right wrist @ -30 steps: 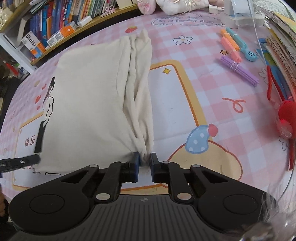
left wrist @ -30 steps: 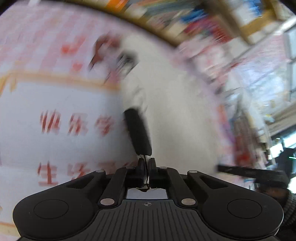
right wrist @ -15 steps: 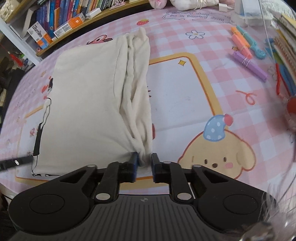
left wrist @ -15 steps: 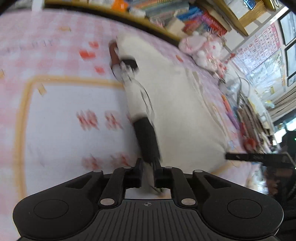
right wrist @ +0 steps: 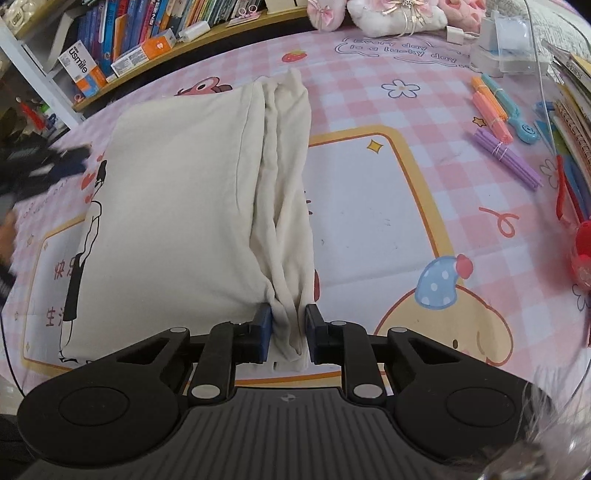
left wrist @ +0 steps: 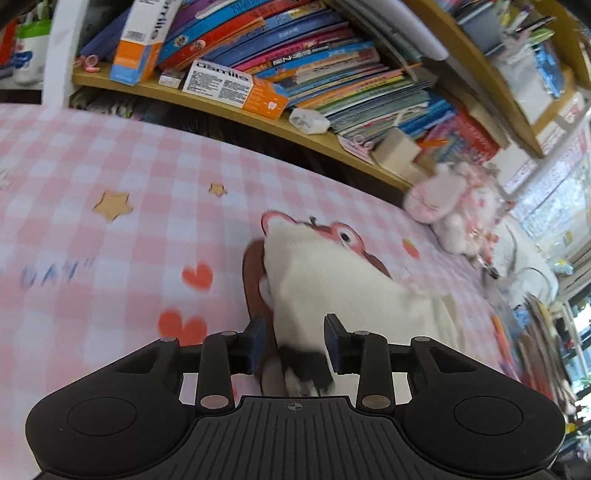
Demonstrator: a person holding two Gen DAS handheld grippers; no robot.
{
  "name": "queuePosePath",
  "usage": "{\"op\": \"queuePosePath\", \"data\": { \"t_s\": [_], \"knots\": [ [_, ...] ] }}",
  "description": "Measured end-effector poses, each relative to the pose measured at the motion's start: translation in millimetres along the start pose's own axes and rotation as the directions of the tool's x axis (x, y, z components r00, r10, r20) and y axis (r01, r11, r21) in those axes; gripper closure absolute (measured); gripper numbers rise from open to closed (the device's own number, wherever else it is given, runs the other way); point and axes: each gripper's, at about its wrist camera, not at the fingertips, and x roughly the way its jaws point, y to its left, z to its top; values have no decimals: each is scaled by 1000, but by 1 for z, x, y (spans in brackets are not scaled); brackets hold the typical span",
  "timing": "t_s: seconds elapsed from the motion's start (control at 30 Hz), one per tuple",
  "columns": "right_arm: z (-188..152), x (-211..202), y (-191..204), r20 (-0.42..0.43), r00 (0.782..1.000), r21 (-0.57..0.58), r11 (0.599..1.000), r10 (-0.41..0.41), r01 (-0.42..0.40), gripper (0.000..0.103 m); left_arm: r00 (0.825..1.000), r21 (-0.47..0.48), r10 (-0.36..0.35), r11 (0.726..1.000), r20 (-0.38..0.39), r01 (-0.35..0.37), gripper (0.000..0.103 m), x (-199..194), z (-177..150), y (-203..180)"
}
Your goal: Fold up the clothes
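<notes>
A soft cream shirt (right wrist: 177, 206) lies folded on the bench (right wrist: 369, 206), shaped a bit like a fat pillow. Its flat side is smooth, with a thin black drawing of a figure along the left edge. Its right side is bunched into long, ropey folds that run down to the near corner. The right hand-held gripper (right wrist: 288, 328) has that bunched corner between its blue pads. Its jaws are closing, and the cloth fills the gap and touches both pads. The left hand-held gripper (left wrist: 295, 345) is at the far left corner of the shirt (left wrist: 332, 291). Its jaws are opening, and a dark printed bit of cloth sits loose between the pads, which do not press on it. This view is blurry. The bench wears a smooth cover in pink and white checks, with hearts, stars, a yellow frame and a cartoon dog in a spotted blue cap. Thin pens (right wrist: 495, 107) in orange, blue and purple lie well apart on the right. Fluffy pink toys (right wrist: 373, 14) sit at the far edge. Behind is a wooden shelf (left wrist: 229, 110) packed with bright books.
</notes>
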Motion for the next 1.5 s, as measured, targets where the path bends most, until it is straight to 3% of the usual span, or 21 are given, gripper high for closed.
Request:
{"op": "queuePosePath", "data": {
  "t_s": [0.13,0.27,0.53,0.57,0.63,0.77,0.83,0.9,1.0,1.03,1.07,1.2,1.4,1.47,1.5],
  "knots": [
    [-1,0,-2,3,1000,26,1000,5,-5,85,1000,11,-14,1000,-26,14,69,30,12,0],
    [-4,0,-2,4,1000,30,1000,6,-6,84,999,-36,-42,999,-31,41,68,50,19,3],
    [-7,-1,0,-12,1000,4,1000,9,-9,84,995,-79,-97,992,-10,96,71,64,30,6],
    [-7,-1,0,-14,1000,0,1000,12,-12,84,996,-38,-93,995,2,93,74,62,28,1],
    [-7,-1,0,-19,1000,-9,1000,17,-17,84,996,54,-86,995,34,84,93,57,23,-10],
    [-6,-1,0,-30,999,-28,999,29,-29,84,984,330,-60,944,170,1,95,38,6,-50],
    [-5,-1,-1,-36,999,-34,999,36,-37,84,991,338,39,938,126,-80,86,53,8,-54],
    [-3,-1,-1,-46,998,-40,998,42,-44,84,993,267,95,957,71,-110,78,65,14,-47],
    [0,-1,-2,-61,997,-60,997,50,-54,84,994,192,91,976,68,-102,62,59,21,-42],
    [1,-1,-2,-66,996,-66,996,54,-59,84,992,192,91,976,83,-106,53,52,21,-43],
    [2,-1,-3,-72,996,-73,995,59,-64,84,991,193,91,975,99,-109,51,45,20,-44],
    [6,0,-4,-91,993,-99,991,80,-89,84,992,171,96,979,84,-109,49,20,2,-43],
    [12,-1,-15,-99,987,-107,985,124,-135,81,991,107,134,985,20,-136,49,-17,-55,-37],
    [15,-3,-19,-82,989,-106,985,127,-136,65,989,85,146,986,7,-146,49,-29,-74,-37],
    [17,-5,-21,-73,989,-105,985,129,-136,63,988,74,155,985,6,-155,49,-35,-82,-38]
  ]
}}
